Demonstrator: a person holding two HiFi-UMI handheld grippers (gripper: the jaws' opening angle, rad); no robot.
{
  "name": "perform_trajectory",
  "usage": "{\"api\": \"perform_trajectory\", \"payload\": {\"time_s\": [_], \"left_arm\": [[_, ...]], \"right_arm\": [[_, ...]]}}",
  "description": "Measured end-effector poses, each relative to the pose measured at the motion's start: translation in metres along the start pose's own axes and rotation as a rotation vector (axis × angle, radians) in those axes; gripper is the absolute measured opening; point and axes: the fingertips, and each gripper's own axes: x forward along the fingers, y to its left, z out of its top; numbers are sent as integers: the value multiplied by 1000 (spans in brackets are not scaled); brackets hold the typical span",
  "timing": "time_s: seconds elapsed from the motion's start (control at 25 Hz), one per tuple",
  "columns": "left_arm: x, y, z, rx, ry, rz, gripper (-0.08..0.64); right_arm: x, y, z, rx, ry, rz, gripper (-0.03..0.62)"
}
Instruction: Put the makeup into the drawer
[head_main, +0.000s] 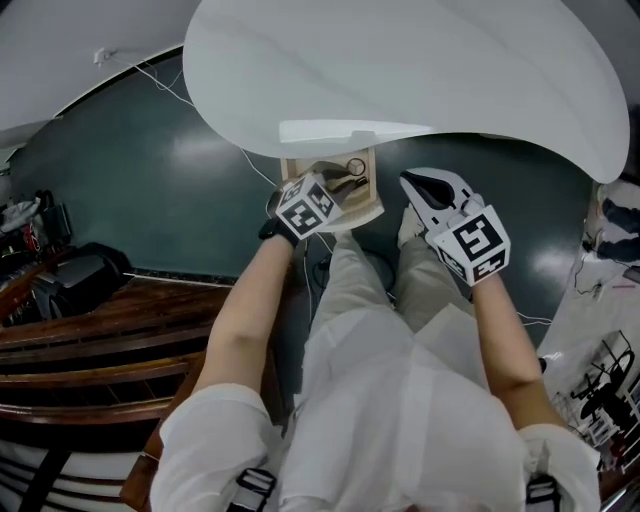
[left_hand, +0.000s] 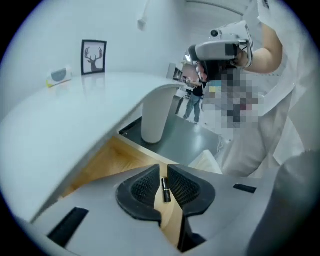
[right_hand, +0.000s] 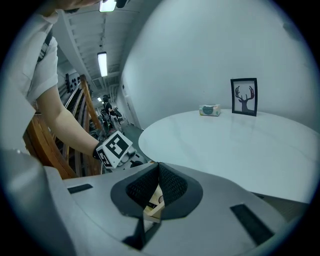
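Observation:
A small black makeup tube (left_hand: 165, 190) lies on the wooden floor of the open drawer (left_hand: 107, 160), seen through the slit between my left gripper's (left_hand: 163, 167) pads. The pads stand a narrow gap apart and do not touch the tube. In the head view the drawer (head_main: 372, 208) juts from under the white table (head_main: 420, 70), with my left gripper (head_main: 332, 187) over it. My right gripper (head_main: 415, 185) hovers just right of the drawer. In its own view the right gripper (right_hand: 158, 165) has its tips together with nothing held.
The table's white pedestal (left_hand: 156, 115) stands behind the drawer. A framed deer picture (right_hand: 244, 96) and a small box (right_hand: 210, 110) sit at the table's far side. Dark wooden steps (head_main: 100, 330) lie at the left. The person's legs are below the drawer.

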Motion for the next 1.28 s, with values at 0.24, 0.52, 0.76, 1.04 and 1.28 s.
{"api": "perform_trajectory", "payload": {"time_s": [0.24, 0.52, 0.76, 1.04, 1.28], "left_arm": [[-60, -3, 34, 10, -102, 68, 41], [-127, 6, 67, -62, -270, 195, 30], [-201, 13, 102, -134, -453, 364, 26], [-288, 18, 137, -206, -669, 569, 25], [-360, 17, 156, -199, -829, 741, 25]], "right_arm": [[-7, 12, 33, -41, -25, 20, 9], [-20, 7, 71, -74, -88, 16, 9], [-48, -11, 107, -27, -195, -22, 9], [-84, -18, 139, -44, -282, -56, 9], [-117, -24, 171, -91, -382, -108, 9]]}}
